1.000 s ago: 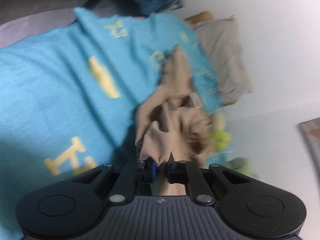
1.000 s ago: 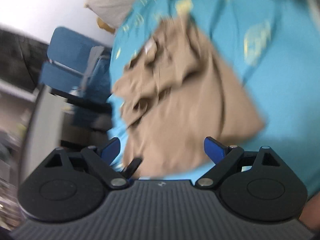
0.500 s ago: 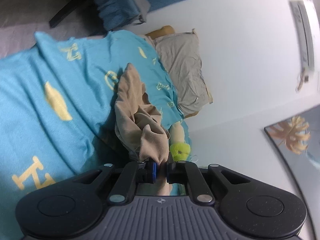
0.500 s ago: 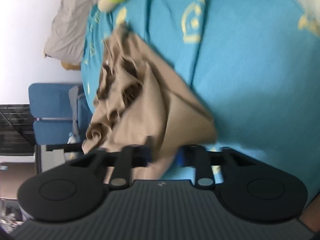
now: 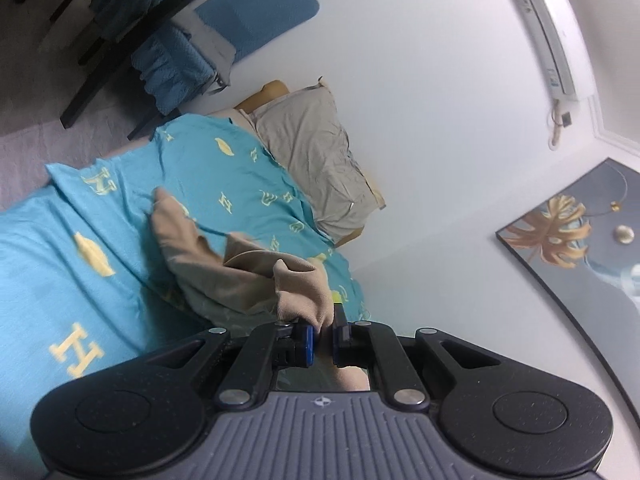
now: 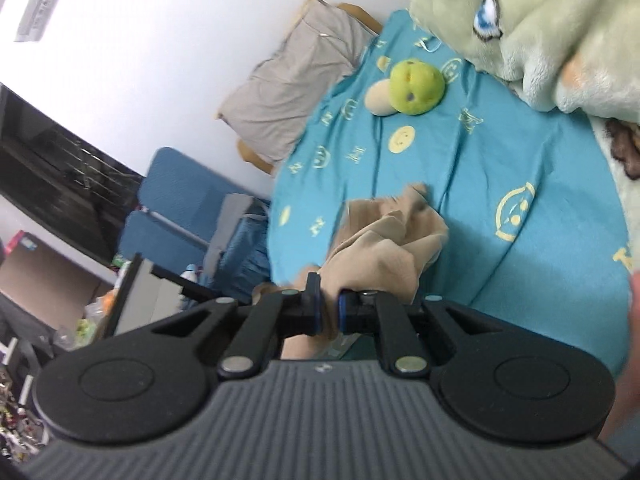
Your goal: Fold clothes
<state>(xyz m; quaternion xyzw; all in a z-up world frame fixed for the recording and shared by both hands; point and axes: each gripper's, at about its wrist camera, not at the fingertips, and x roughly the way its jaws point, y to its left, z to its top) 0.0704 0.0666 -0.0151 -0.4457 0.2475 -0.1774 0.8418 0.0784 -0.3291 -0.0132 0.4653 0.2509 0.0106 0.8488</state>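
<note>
Both claws — left claw (image 5: pixel 323 338), right claw (image 6: pixel 327 311) — pinch the tan garment (image 5: pixel 248 280).

Open turquoise sheet (image 6: pixel 520 152) lies clear between the green plush toy (image 6: pixel 416 86) and fleece blanket (image 6: pixel 560 32).

Garment (image 5: pixel 240 276) bunched on bed sheet (image 5: pixel 52 280), near the bed's side edge; one end clamped in left gripper (image 5: pixel 324 338), another in right gripper (image 6: pixel 328 314), jaws closed on cloth. Pillow (image 6: pixel 296 92) at the head end of the bed, against the wall. Plush toy (image 6: pixel 412 88) on the sheet between pillow and garment, apart from both. Blanket (image 6: pixel 540 28) heaped along the bed's far side. Chair (image 5: pixel 192 52) on the floor beside the bed's head corner.
</note>
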